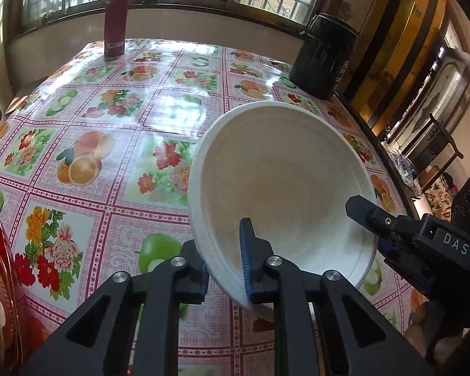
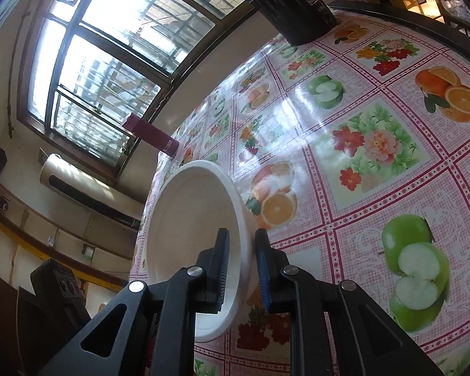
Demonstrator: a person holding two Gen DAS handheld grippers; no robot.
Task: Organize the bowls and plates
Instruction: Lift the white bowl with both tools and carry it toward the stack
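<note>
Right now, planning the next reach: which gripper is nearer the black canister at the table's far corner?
Right. The right gripper grips the white bowl on its canister-side rim; the left gripper grips the near rim, farther from the black canister.

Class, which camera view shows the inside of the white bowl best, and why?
The left wrist view: the white bowl faces the camera, its whole inside visible. The right wrist view shows it nearly edge-on, with the rim between the right tongs.

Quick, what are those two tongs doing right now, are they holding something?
Left tongs: closed on the rim of the white bowl.
Right tongs: closed on the same bowl's rim, another spot.
</note>
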